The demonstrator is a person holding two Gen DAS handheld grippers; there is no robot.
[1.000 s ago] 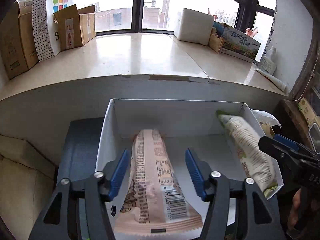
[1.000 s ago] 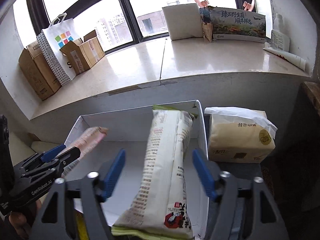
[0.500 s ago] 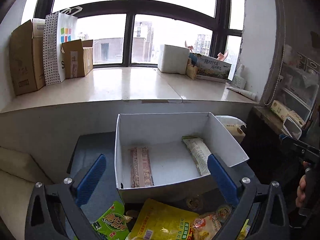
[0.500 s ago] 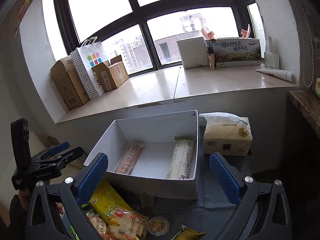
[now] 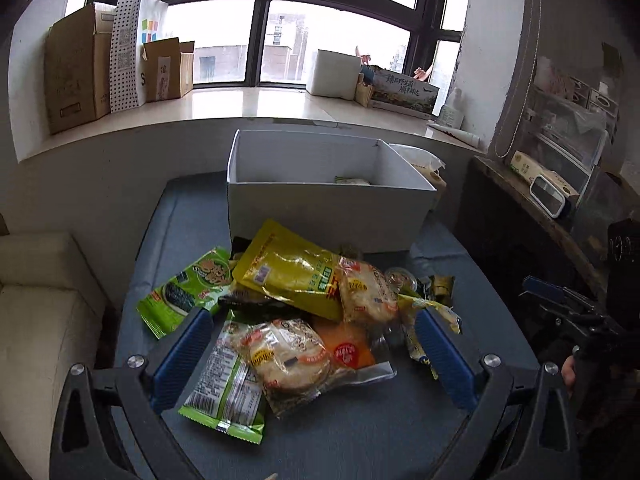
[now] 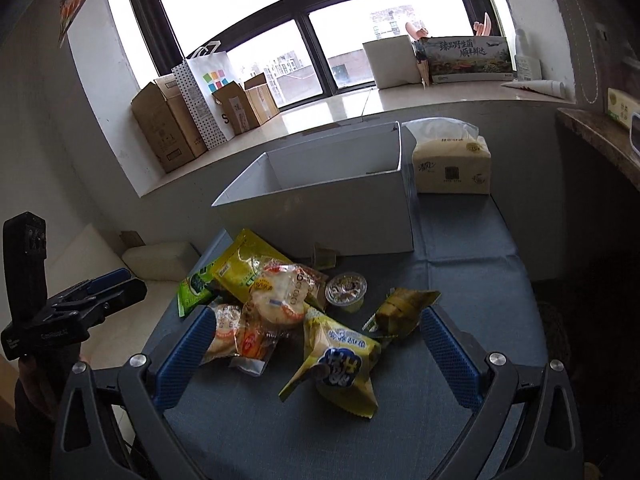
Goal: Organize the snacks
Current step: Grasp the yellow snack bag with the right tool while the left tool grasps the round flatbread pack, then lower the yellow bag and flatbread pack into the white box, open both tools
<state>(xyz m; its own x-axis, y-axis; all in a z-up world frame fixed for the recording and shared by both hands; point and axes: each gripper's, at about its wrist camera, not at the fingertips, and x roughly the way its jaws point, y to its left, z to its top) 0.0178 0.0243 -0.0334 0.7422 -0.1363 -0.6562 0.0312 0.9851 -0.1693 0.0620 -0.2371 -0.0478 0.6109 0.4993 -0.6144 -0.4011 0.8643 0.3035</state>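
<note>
A white open box (image 5: 328, 200) stands at the far side of the blue-grey table; it also shows in the right wrist view (image 6: 320, 216). A pile of snack packets lies in front of it: a large yellow bag (image 5: 292, 268), a green seaweed packet (image 5: 188, 288), clear-wrapped rice cakes (image 5: 288, 356), a yellow packet (image 6: 340, 356) and a small jelly cup (image 6: 346, 290). My left gripper (image 5: 312, 352) is open and empty, low over the pile. My right gripper (image 6: 316, 352) is open and empty over the yellow packet. Each gripper shows at the edge of the other's view.
A tissue pack (image 6: 452, 164) sits right of the box. Cardboard boxes (image 5: 76, 72) and a paper bag (image 5: 136, 44) line the windowsill behind. A dark wooden shelf (image 5: 540, 208) stands to the right, a cream cushion (image 5: 40, 300) to the left.
Both grippers opened, leaving their long packets in the white box, then drew back and down. They are now over the snack pile in front of the box.
</note>
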